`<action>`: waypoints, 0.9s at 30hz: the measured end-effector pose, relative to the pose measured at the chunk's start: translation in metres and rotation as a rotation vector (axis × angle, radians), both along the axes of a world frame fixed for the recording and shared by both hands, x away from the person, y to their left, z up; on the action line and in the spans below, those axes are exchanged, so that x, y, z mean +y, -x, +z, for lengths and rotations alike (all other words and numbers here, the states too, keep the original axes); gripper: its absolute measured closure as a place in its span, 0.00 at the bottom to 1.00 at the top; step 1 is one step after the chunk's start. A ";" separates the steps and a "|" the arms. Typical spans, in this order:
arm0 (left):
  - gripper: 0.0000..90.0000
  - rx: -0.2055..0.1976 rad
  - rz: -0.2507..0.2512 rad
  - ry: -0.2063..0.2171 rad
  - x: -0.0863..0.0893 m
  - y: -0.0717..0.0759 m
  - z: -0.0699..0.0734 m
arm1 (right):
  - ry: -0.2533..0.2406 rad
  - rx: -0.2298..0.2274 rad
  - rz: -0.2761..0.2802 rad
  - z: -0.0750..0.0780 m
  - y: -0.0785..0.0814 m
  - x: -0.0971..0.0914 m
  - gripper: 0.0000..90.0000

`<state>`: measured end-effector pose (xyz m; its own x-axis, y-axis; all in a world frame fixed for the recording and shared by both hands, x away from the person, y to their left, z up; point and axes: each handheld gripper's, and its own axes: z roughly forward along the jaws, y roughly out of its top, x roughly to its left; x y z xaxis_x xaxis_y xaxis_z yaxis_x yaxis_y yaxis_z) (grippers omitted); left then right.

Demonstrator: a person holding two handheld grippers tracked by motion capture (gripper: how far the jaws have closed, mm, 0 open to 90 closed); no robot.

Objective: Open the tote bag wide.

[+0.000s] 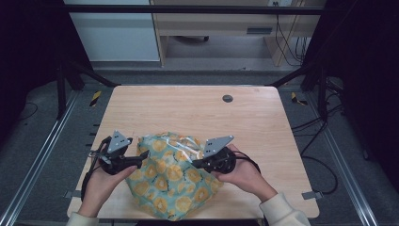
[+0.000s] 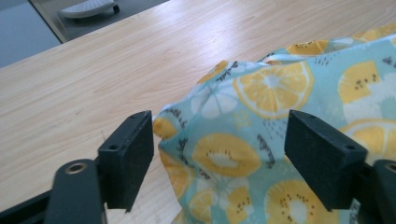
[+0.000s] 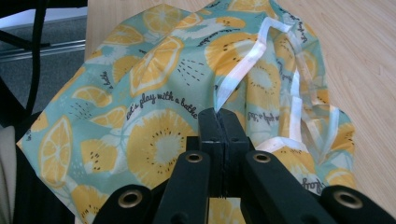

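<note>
The fruit-print bag (image 1: pixel 171 181) lies on the tabletop (image 1: pixel 188 108) (near edge). The right hand-held gripper (image 3: pixel 218 116) pinches its white strap (image 3: pixel 243 70); the left hand-held gripper (image 2: pixel 219 154) stands open around the fabric. This thin strap could slip out.

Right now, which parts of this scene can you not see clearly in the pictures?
- High view: the near end of the fruit-print bag is cut off by the bottom edge.
- Right gripper view: whatever the right gripper pinches is hidden between its closed jaws; a clear strip ends there.
- Left gripper view: the left gripper stands open, and folds hide the bag's inside.
</note>
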<state>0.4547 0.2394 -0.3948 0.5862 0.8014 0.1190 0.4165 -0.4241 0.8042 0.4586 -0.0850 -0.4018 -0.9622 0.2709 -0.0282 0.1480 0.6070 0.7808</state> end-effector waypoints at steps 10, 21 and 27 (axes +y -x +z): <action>0.13 0.087 -0.050 -0.013 -0.003 -0.016 -0.020 | -0.015 0.012 -0.026 0.000 0.002 -0.006 1.00; 0.10 0.089 -0.056 0.015 0.004 -0.004 -0.021 | -0.075 0.010 -0.001 0.010 0.014 0.001 1.00; 0.12 0.058 -0.062 0.000 -0.006 -0.001 -0.002 | -0.078 0.010 0.049 0.012 0.030 0.014 1.00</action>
